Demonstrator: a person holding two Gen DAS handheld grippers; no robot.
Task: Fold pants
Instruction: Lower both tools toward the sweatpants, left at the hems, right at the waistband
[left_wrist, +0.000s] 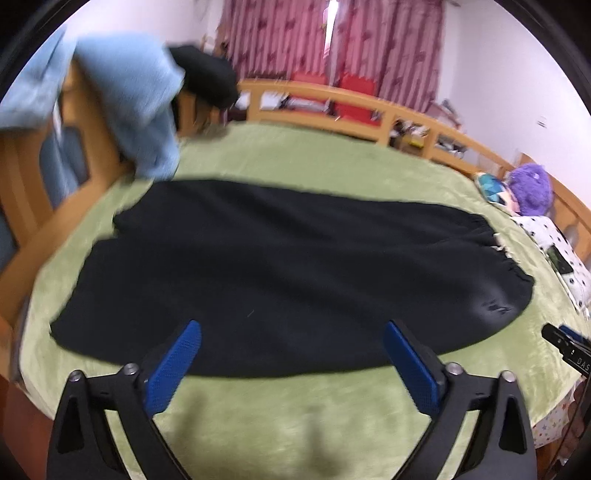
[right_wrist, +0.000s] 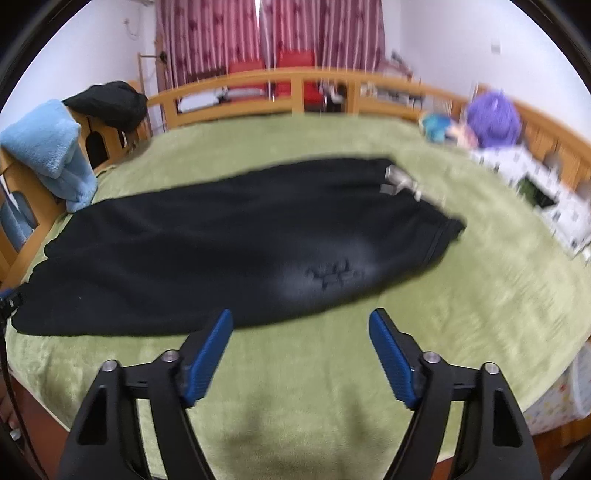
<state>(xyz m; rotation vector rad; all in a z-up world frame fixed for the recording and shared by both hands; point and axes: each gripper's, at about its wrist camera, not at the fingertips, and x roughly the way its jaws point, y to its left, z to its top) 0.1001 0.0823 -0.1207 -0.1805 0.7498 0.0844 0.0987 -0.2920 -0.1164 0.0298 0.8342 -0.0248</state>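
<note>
Black pants (left_wrist: 280, 273) lie flat across a green bed cover (left_wrist: 295, 406), legs to the left, elastic waistband to the right, folded lengthwise. They also show in the right wrist view (right_wrist: 229, 243), with a grey drawstring (right_wrist: 397, 181) at the waist. My left gripper (left_wrist: 293, 332) is open and empty, hovering over the near edge of the pants. My right gripper (right_wrist: 301, 319) is open and empty, just in front of the near edge by the waist end. The right gripper's tip (left_wrist: 565, 343) shows at the right edge of the left wrist view.
A wooden bed rail (left_wrist: 332, 99) runs along the far side and the left. A light blue blanket (left_wrist: 125, 103) and a dark garment (left_wrist: 207, 75) hang over the left rail. A purple plush toy (left_wrist: 532, 188) and a spotted pillow (left_wrist: 561, 251) lie at the right.
</note>
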